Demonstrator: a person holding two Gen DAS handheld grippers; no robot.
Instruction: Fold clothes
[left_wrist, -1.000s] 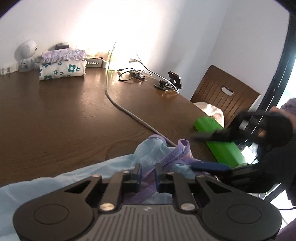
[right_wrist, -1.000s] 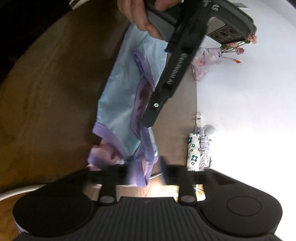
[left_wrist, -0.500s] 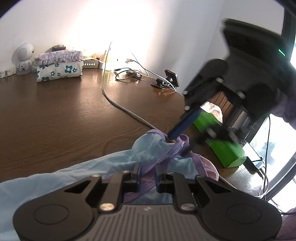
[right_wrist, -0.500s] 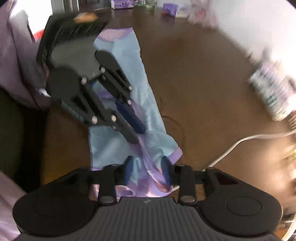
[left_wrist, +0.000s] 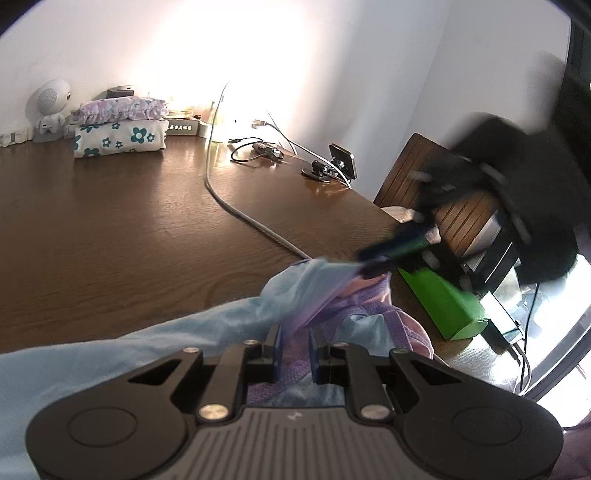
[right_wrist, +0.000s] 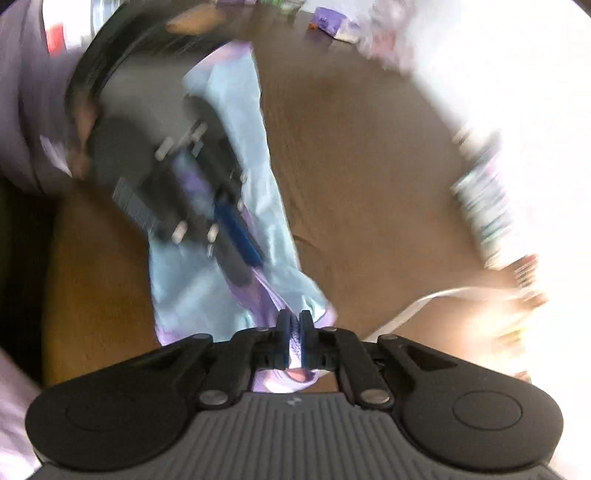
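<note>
A light blue garment (left_wrist: 221, 325) with purple trim lies on the brown wooden table (left_wrist: 110, 229). My left gripper (left_wrist: 294, 347) is shut on a strip of the purple trim near the table's front edge. In the right wrist view the same garment (right_wrist: 229, 110) stretches away from my right gripper (right_wrist: 294, 332), whose pads are shut on the purple-edged end of the cloth. That end is lifted off the table. The right gripper (left_wrist: 373, 266) shows blurred in the left wrist view, pinching the cloth's raised tip. The left gripper (right_wrist: 247, 266) rests on the garment's middle.
A stack of folded floral clothes (left_wrist: 120, 134) sits at the back left beside a small white figure (left_wrist: 51, 107). A white cable (left_wrist: 240, 214) runs across the table. A green box (left_wrist: 439, 306) lies at the right edge, with a wooden chair (left_wrist: 461, 221) behind it.
My right gripper swung round over the cloth's end, closed on its purple-edged tip and rose with it. The left gripper kept its grip and stayed put.
</note>
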